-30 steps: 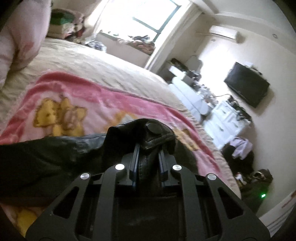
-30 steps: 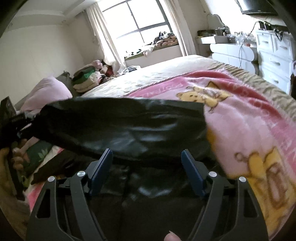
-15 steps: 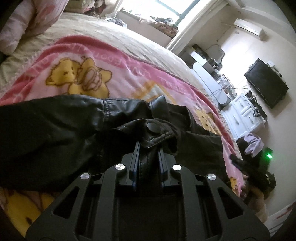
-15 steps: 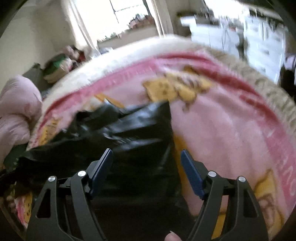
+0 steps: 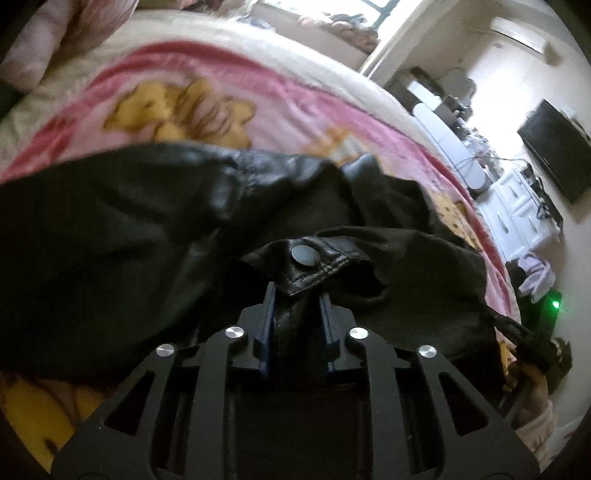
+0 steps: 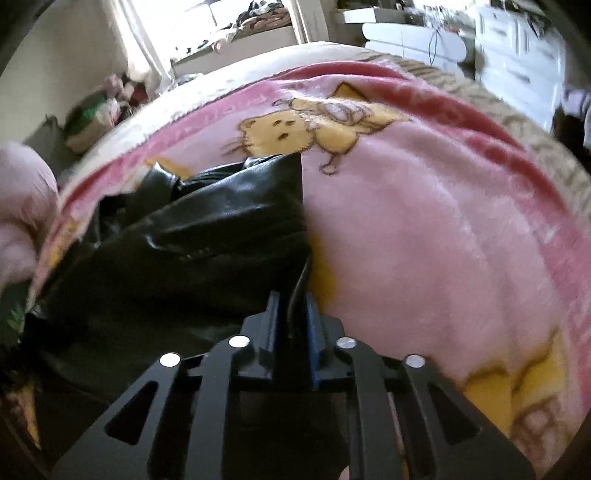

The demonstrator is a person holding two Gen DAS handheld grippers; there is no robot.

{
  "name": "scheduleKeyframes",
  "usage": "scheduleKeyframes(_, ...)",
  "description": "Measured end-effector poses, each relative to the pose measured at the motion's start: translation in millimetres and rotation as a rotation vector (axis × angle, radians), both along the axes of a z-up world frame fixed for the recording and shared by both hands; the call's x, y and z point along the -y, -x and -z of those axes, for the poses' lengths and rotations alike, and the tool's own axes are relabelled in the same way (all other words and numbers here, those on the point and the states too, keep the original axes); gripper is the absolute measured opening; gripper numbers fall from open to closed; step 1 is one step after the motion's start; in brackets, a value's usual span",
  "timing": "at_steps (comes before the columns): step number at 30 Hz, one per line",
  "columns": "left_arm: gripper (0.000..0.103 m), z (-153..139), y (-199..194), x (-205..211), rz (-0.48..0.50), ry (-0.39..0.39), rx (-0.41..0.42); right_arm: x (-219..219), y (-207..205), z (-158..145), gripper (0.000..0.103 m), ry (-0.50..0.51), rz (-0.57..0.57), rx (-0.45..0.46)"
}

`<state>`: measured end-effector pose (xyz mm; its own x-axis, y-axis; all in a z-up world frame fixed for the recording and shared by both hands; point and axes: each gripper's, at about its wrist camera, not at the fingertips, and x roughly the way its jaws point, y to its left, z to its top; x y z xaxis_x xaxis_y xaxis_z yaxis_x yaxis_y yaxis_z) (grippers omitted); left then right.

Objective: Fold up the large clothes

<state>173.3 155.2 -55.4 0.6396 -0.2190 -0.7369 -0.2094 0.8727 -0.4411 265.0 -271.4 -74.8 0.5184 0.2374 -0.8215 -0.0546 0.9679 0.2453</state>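
Observation:
A black leather jacket (image 5: 129,221) lies bunched across the pink cartoon blanket (image 5: 258,99) on the bed. My left gripper (image 5: 297,295) has the jacket's snap-button tab (image 5: 304,255) between its blue pads, which still press on the leather while the jaws are opening. In the right wrist view the jacket (image 6: 207,240) spreads to the left over the blanket (image 6: 424,221). My right gripper (image 6: 291,306) has the jacket's near right edge between its narrow, closing jaws.
A pink pillow (image 5: 55,33) sits at the bed's head. White drawers (image 5: 517,210) and a dark TV (image 5: 557,147) stand past the bed's far side. A pile of clothes (image 6: 96,114) lies near the bright window. A person's hand (image 5: 535,398) shows at the right edge.
Both grippers have sunk toward the bed and the jacket now rests on the blanket. The right jaws went from wide apart to narrow on the jacket's edge. The left keeps the tab.

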Motion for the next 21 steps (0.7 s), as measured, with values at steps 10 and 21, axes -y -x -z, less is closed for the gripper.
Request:
scheduleKeyframes(10, 0.028, -50, 17, -13, -0.034, -0.081, 0.084, -38, 42, -54, 0.056, 0.101, -0.133, 0.204)
scheduleKeyframes(21, 0.042, -52, 16, 38, 0.101, -0.233, 0.061, -91, 74, -68, 0.081, 0.025, -0.294, 0.205)
